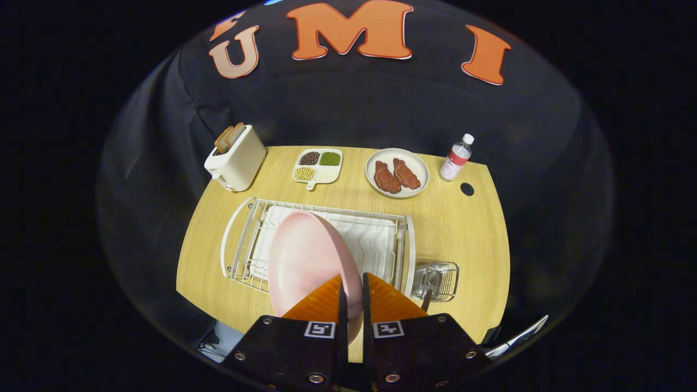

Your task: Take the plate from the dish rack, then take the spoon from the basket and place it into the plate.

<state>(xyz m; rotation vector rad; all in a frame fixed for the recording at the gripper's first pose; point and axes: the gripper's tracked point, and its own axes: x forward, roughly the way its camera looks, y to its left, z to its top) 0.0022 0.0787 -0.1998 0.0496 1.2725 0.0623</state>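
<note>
Your tool (353, 283) is clamped on the rim of the pink plate (305, 261), held on edge above the rack (381, 239). Spoon (432, 283) stands in the basket (449, 277), right of the rack on the surface (463, 234).

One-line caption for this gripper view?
Gripper shut on pink plate above the dish rack; spoon waits in basket.

Bright even overhead light, soft shadows, sharp centre, strong fisheye bending at edges.
</note>
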